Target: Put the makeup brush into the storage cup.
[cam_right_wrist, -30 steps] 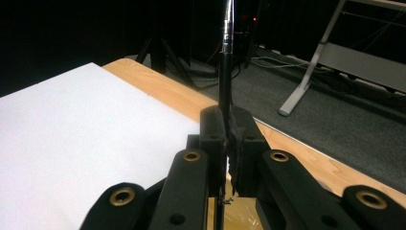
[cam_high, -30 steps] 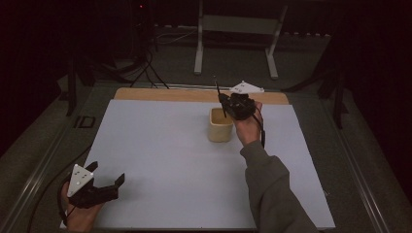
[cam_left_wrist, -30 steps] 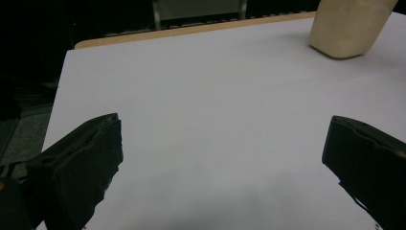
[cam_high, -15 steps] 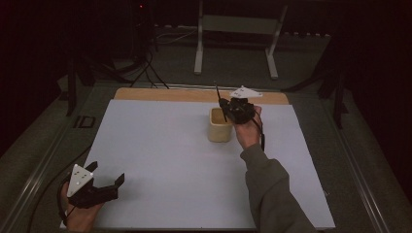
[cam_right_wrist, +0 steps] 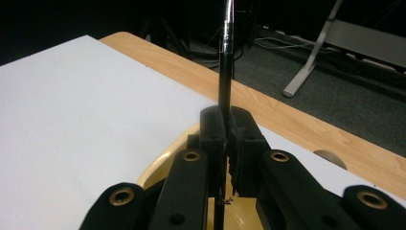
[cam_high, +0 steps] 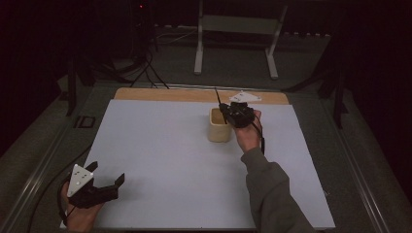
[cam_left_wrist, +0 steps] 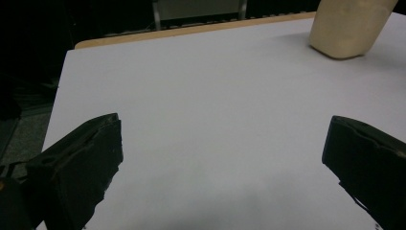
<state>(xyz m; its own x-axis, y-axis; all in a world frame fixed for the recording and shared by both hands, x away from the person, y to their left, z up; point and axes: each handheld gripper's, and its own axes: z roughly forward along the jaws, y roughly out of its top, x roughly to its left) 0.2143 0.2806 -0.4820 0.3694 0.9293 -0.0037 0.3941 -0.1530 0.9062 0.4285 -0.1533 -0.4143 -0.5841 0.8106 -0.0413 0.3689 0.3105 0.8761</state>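
The right hand-held gripper [cam_high: 227,110] is closed on a thin black pen [cam_right_wrist: 224,72], holding it upright above the cream cup [cam_high: 219,127] at the far side of the white tabletop [cam_high: 170,160]. The left hand-held gripper [cam_high: 109,187] rests wide open and empty near the tabletop's near left corner, well apart from the cup.

White sheet [cam_high: 160,145] over wooden tabletop [cam_high: 160,94]; grey metal stand [cam_high: 233,29] beyond.

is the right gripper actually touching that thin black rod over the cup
Touching. The right gripper view shows the right gripper with both jaws closed flat against the thin black rod, no gap, above the yellow cup.
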